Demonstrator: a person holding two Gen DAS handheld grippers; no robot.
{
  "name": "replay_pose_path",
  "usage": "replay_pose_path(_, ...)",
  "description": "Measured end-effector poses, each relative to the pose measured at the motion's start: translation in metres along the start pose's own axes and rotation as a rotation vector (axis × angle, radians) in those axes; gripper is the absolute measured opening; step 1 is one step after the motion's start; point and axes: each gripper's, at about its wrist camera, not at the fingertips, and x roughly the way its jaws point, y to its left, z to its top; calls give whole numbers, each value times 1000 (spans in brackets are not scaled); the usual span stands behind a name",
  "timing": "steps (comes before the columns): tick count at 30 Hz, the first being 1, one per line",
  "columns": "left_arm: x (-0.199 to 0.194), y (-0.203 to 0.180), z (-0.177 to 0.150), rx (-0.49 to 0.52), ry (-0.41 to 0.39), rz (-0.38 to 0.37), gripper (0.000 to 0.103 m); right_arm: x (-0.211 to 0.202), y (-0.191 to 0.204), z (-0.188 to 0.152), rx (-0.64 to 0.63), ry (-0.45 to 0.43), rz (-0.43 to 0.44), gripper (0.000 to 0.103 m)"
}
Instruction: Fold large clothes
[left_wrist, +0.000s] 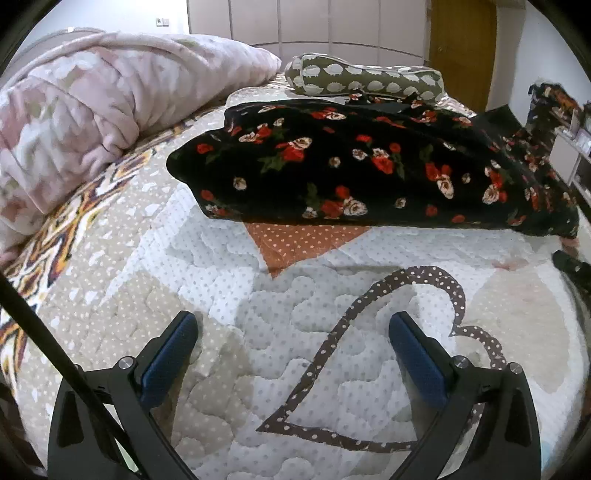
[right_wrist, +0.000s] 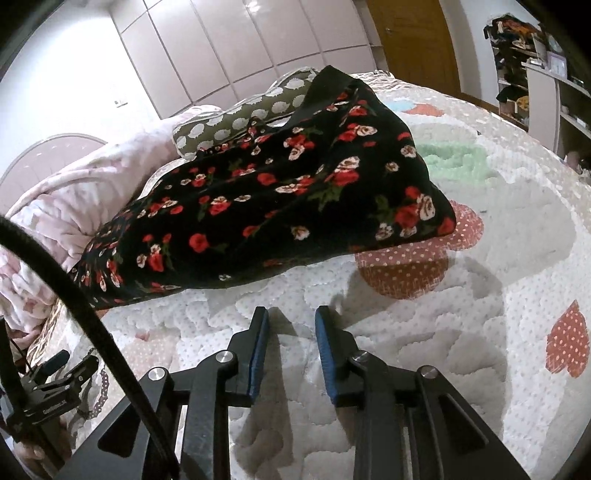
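A black garment with red and white roses (left_wrist: 351, 166) lies folded on the quilted bed; it also shows in the right wrist view (right_wrist: 266, 206). My left gripper (left_wrist: 293, 325) is wide open and empty, hovering over the quilt in front of the garment's near edge. My right gripper (right_wrist: 291, 317) is open with a narrow gap, empty, just short of the garment's near edge. The left gripper's body (right_wrist: 55, 384) shows at the lower left of the right wrist view.
The quilted bedspread (left_wrist: 258, 332) has heart patches. A pink blanket (left_wrist: 92, 110) is heaped at the left. A grey-green patterned pillow (left_wrist: 369, 79) lies behind the garment. Shelves with clutter (right_wrist: 535, 74) stand at the right, and a wardrobe and wooden door (left_wrist: 461, 44) are behind.
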Motion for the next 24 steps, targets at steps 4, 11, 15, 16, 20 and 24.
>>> replay_pose_path(4, 1, 2, -1, -10, 2, -10, 103, 1, 10, 0, -46, 3, -54, 27)
replay_pose_path(11, 4, -2, 2, 3, 16, 25, 103, 0, 36, 10, -156, 73, -172, 32)
replay_pose_path(15, 5, -5, 2, 7, 18, 47, 103, -28, 71, 49, -165, -23, -20, 32)
replay_pose_path(16, 5, -5, 3, 7, 18, 49, 103, -28, 83, 58, -199, -33, -9, 32)
replay_pose_path(20, 4, -4, 2, 4, 13, 40, 103, 13, 129, 99, -267, 19, 69, 6)
replay_pose_path(24, 4, -2, 2, 2, 12, 30, 103, 74, 138, 122, -138, 100, 134, 3)
